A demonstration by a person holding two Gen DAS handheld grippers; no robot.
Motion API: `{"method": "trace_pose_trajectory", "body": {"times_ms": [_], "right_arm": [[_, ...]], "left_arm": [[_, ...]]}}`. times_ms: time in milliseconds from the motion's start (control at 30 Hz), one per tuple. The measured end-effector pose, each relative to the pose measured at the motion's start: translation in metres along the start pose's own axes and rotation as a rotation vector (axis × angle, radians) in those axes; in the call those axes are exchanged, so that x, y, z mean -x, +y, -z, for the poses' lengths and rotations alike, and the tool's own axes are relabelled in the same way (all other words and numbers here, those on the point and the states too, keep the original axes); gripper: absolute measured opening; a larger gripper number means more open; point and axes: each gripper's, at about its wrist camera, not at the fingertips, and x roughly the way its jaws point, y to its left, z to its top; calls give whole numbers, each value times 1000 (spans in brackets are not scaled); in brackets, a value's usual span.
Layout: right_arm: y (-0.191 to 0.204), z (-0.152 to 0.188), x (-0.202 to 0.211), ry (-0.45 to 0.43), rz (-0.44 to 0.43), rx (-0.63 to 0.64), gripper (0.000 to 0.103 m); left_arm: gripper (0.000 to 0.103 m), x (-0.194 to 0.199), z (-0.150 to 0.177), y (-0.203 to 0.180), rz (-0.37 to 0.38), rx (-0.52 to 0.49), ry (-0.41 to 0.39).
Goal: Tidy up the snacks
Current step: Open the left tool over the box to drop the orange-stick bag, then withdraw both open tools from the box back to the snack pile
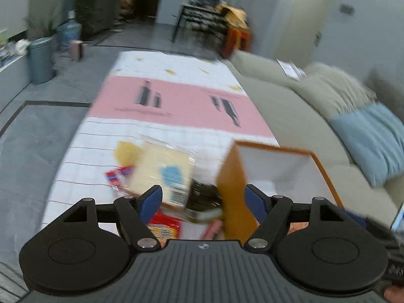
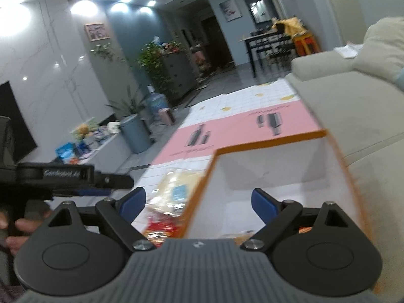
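Left tongs spread apart, nothing gripped; right tongs also apart, straddling the near wall of the orange box. Snack packets heaped on table just left of box; sofa beyond

Both views are smeared by motion blur, so the print on the cream packet and on the red wrappers below it cannot be read. The lower part of the orange box is hidden behind the left gripper, and what lies on its floor is largely covered by the right gripper in the other view. The hand at the left edge is cut off and partly masked.
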Motion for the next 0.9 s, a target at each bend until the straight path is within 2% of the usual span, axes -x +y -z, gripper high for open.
{"method": "trace_pose_trajectory", "body": {"times_ms": [100, 167, 233, 300, 400, 500, 600, 700, 800, 900], "right_arm": [[20, 2, -3, -11, -29, -12, 89], [36, 4, -5, -25, 0, 11, 89], [55, 10, -7, -46, 16, 56, 88], [73, 15, -11, -45, 26, 88, 82], [105, 24, -21, -30, 34, 127, 80], [131, 32, -34, -18, 38, 133, 80], [148, 41, -58, 53, 57, 121, 82], [151, 56, -92, 178, 123, 99, 83], [136, 73, -129, 281, 221, 2, 83], [125, 86, -156, 349, 260, -96, 82]], "left_arm": [[87, 11, -6, 34, 22, 96, -19], [87, 19, -9, 53, 12, 145, -45], [87, 24, -9, 70, -21, 165, -64], [87, 23, -8, 84, -74, 170, -67], [87, 13, -10, 99, -157, 185, 0], [87, 2, -7, 113, -159, 218, 46], [87, -7, -3, 131, -158, 304, 103], [86, -20, 4, 144, -172, 361, 165], [86, -22, 9, 144, -223, 279, 175], [86, -23, 10, 137, -242, 202, 168]]}}
